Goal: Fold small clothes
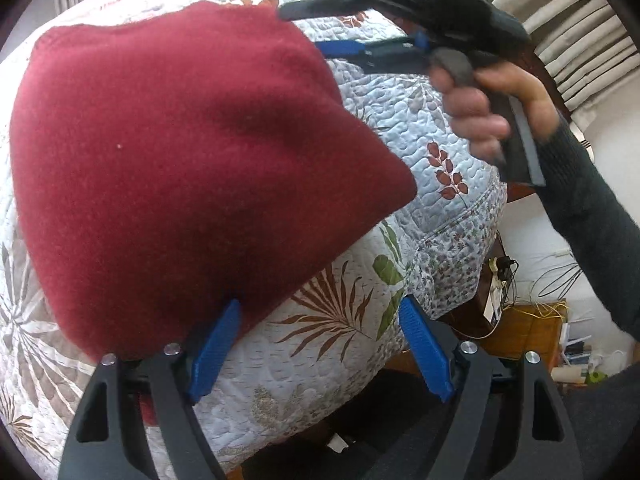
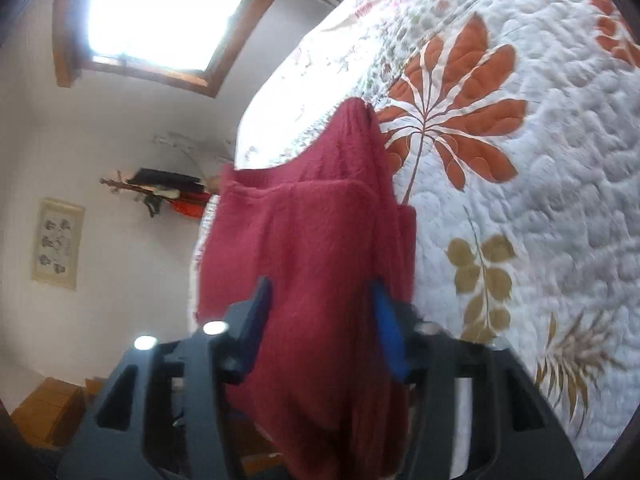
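We saw a dark red knit [image 1: 180, 168] lying over the quilt [image 1: 448, 148], covering most of the left and middle of the left wrist view. Its near edge sat right at our left gripper [image 1: 320, 344], hiding the tip of the left blue pad [image 1: 214, 354]. The right pad [image 1: 424, 354] stood clear over the quilt. Fingers were spread wide, w/ nothing pinched between them. A bit more red showed low down behind the left finger arm, but we couldn't tell how it joined the rest.

Far right in that view, a hand [image 1: 484, 116] in a dark sleeve [image 1: 592, 208] held the right gripper [image 1: 320, 30], blurred. One blue pad reached the knit's far right edge; the other finger was a dark smear, so contact was unclear from there.

In the right wrist view, the knit [image 2: 312, 248] hung in folds between the right gripper's [image 2: 324, 320] pads, filling the gap; both pads pressed its sides, fingers at mid width, holding it. The cloth's lower end was cut off by the frame, and the near pad tips were partly buried. The quilt [image 2: 540, 208] filled the right side. A window [image 2: 160, 16] was blown out white; wall items were too soft to name.
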Motion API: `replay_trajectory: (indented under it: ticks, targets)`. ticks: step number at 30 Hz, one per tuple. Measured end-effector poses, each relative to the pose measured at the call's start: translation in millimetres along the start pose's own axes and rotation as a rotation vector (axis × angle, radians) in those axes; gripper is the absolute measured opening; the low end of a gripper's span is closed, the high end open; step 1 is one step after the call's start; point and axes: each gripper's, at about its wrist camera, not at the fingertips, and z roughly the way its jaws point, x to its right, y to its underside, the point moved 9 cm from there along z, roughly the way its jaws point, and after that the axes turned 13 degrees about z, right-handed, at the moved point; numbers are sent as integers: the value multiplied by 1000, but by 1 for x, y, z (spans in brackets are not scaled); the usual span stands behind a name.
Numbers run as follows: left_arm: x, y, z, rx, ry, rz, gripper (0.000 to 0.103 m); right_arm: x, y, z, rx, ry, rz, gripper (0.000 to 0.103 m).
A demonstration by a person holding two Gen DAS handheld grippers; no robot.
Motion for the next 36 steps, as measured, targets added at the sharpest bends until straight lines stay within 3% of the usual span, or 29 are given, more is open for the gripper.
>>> replay_trajectory:
  ticks: [5, 7, 9, 10, 12, 14, 16, 19, 22, 23, 26, 28, 29, 32, 34, 35, 36]
  targets:
    - [-8, 2, 6, 0, 4, -17, 81, -13, -28, 11, 80, 7, -43, 8]
    - [-11, 2, 10, -1, 6, -18, 81, 7, -33, 33, 58, 76, -15, 10]
    - [-11, 1, 12, -13, 4, -15, 81, 11, -33, 40, 52, 75, -6, 12]
    - [-11, 2, 11, -21, 3, -14, 81, 7, -34, 36, 58, 66, -11, 13]
    - [-6, 0, 4, -23, 9, -14, 81, 5, -31, 14, 93, 58, -27, 26]
    - [7, -9, -11, 20, 34, 5, 81, -7, -24, -11, 128, 42, -56, 27]
    - [17, -18, -25, 81, 46, 24, 81, -22, -6, -18, 100, 8, -99, 27]
    - [11, -31, -36, 159, 67, -26, 83, -28, 26, -4, 13, -4, -152, 27]
    - [-13, -28, -21, 121, 33, -95, 83, -2, 42, 21, -62, 27, -138, 24]
    - [-18, -26, -15, 105, 34, -113, 82, 6, 42, 24, -65, 34, -122, 17]
    - [-25, -21, -8, 90, 68, -148, 81, 25, 37, 24, -61, 34, -78, 16]
    - [-22, -19, -11, 94, 69, -148, 82, 37, 34, 10, -32, 102, -81, 27]
    - [-22, -18, -13, 96, 72, -159, 82, 43, 32, 4, -22, 119, -76, 39]
    - [-21, -15, -25, 76, 7, -160, 82, 55, 25, -16, -9, 82, 5, 40]
    - [-23, -14, -39, 49, -65, -139, 85, 50, 20, -22, -18, 36, 29, 61]
    - [-21, -14, -47, 36, -101, -129, 88, 46, 15, -23, -20, 18, 41, 81]
    - [-20, -14, -55, 33, -114, -126, 89, 43, 10, -24, -21, 7, 49, 91]
